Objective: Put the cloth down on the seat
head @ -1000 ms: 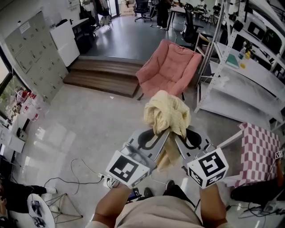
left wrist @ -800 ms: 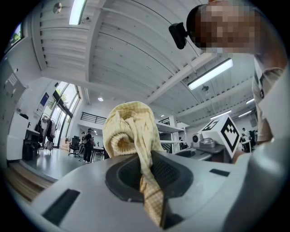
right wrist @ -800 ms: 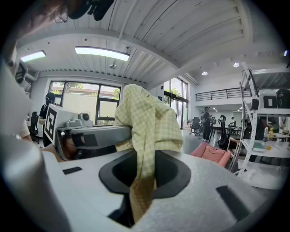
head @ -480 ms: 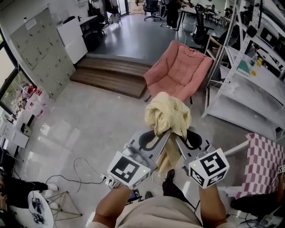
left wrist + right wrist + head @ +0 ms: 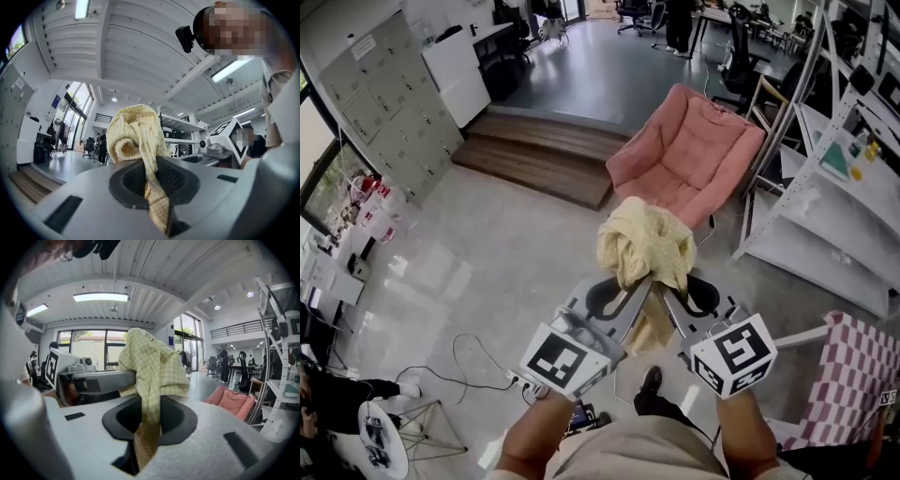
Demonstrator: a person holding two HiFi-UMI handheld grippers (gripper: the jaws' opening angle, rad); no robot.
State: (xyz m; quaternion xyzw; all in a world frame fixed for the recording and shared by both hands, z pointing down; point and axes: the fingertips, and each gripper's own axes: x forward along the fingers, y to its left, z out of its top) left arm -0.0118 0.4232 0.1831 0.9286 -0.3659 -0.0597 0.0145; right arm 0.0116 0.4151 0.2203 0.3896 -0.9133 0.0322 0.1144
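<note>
A crumpled pale yellow checked cloth [image 5: 645, 246] is bunched above both grippers, held up in the air over the floor. My left gripper [image 5: 639, 283] is shut on one fold of it, and in its own view the cloth [image 5: 140, 140] runs down between the jaws. My right gripper [image 5: 667, 291] is shut on another fold, the cloth [image 5: 152, 369] hanging through its jaws too. The pink padded chair [image 5: 694, 155] stands beyond the cloth, its seat bare; it also shows low at the right as the chair [image 5: 234, 404] in the right gripper view.
A white metal shelf rack [image 5: 825, 178] stands right of the chair. Dark wooden steps [image 5: 539, 159] lie to its left. A pink checked cloth [image 5: 853, 366] covers something at the lower right. Cables and a power strip [image 5: 502, 375] lie on the floor at lower left.
The view has swung so that the pink chair stands further right and larger in the picture. The cloth stays gripped in both grippers at the same height.
</note>
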